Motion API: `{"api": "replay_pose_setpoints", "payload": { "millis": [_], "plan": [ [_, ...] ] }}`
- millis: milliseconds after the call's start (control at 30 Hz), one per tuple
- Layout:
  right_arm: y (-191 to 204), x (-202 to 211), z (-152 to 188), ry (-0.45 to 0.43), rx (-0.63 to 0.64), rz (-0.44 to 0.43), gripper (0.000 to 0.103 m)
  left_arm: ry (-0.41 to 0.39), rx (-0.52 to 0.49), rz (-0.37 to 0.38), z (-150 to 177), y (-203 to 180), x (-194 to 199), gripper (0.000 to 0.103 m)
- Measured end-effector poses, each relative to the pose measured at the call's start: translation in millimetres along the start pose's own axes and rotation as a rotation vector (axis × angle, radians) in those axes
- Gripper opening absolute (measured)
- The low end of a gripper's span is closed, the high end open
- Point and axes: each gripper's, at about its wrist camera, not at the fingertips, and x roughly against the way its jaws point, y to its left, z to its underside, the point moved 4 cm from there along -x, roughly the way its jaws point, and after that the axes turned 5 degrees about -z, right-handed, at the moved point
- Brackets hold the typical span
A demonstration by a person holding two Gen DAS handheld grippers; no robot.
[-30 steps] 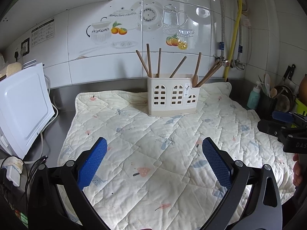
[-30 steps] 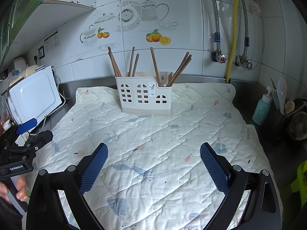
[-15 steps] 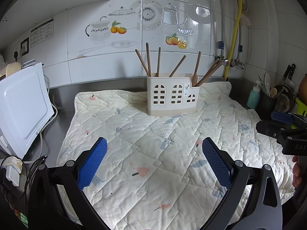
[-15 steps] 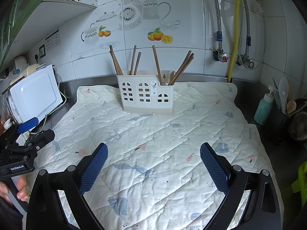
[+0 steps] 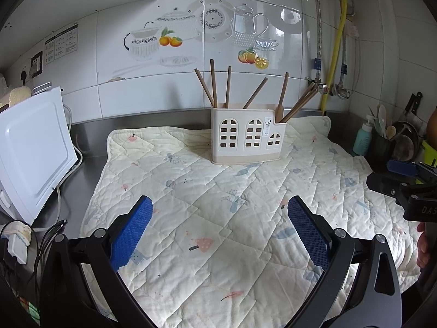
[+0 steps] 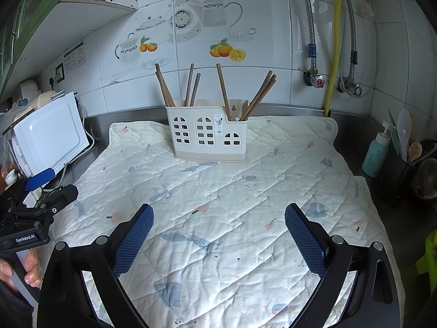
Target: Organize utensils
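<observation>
Your left gripper (image 5: pixel 220 225) is held above the near part of the quilted mat (image 5: pixel 245 246) with its jaws spread wide and nothing between the blue pads (image 5: pixel 131 235). Your right gripper (image 6: pixel 218 227) is in the same condition: jaws wide apart, empty, above the near part of the mat.

The utensil holder (image 5: pixel 247 136) stands upright on the far part of the mat, close to the tiled wall (image 5: pixel 109 68). It lies well apart from both grippers, straight ahead and beyond the fingertips in each wrist view. In the left wrist view it sits slightly right of the line between the fingers; in the right wrist view (image 6: pixel 207 134) it sits slightly left of that line.

All wooden utensils (image 5: pixel 214 86) stand in the holder, handles up and leaning at different angles. A group leans right from the low compartment (image 6: pixel 258 95) at the holder's right end. The rest stand in the taller section.

The mat surface between the grippers and the holder carries only its printed pattern.

A white appliance (image 5: pixel 30 150) stands left of the mat. A teal pump bottle (image 6: pixel 375 154) stands off its right edge, beside a dark container of kitchen tools (image 6: pixel 401 169). Each gripper is visible at the edge of the other's view.
</observation>
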Motion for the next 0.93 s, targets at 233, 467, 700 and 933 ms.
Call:
{"api": "replay_pose_setpoints", "payload": {
  "millis": [233, 467, 700, 933],
  "plan": [
    [0.9, -0.6, 0.5, 0.001, -0.001, 0.001, 0.094, 0.0, 0.001, 0.0, 0.4, 0.7, -0.6, 0.098],
    [1.0, -0.4, 0.5, -0.003, 0.0, -0.004, 0.094, -0.006, 0.014, -0.002, 1.3, 2.4, 0.8, 0.098],
    [-0.3, 0.8, 0.6, -0.001, -0.002, -0.002, 0.094, 0.0, 0.025, -0.02, 0.5, 7.7, 0.2, 0.098],
    [-0.4, 0.7, 0.9, -0.001, -0.003, -0.002, 0.094, 0.003, 0.038, -0.009, 0.2, 8.9, 0.2, 0.098]
  ]
}}
